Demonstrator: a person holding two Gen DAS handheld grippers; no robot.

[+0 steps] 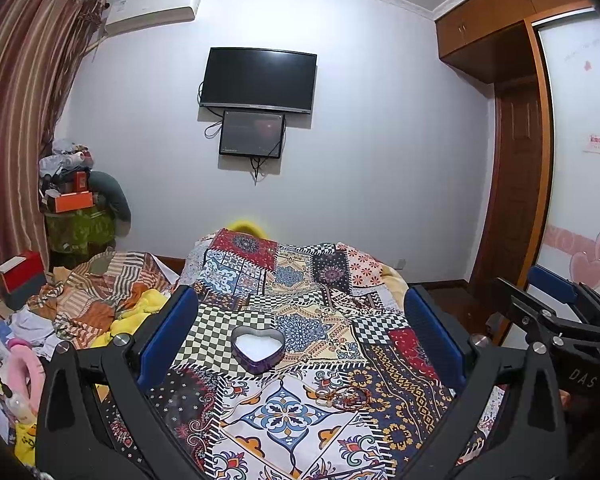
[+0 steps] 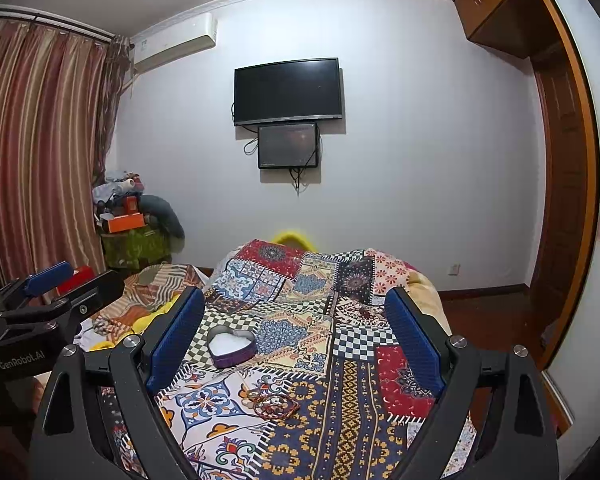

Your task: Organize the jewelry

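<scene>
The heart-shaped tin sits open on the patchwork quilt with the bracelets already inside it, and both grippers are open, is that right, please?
Not quite: the bracelets lie on the patchwork quilt in front of the heart-shaped tin, not inside it, as the right wrist view shows. The tin does sit open, and both grippers are open.

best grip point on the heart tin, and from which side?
Judging by shape: take the heart tin by its upright wall, from above. It sits open and flat on the quilt, so one finger can go inside the rim and one outside. A straighter side wall below a lobe looks safer than the point or notch. The right hand-held gripper is open and nearly lined up.
</scene>
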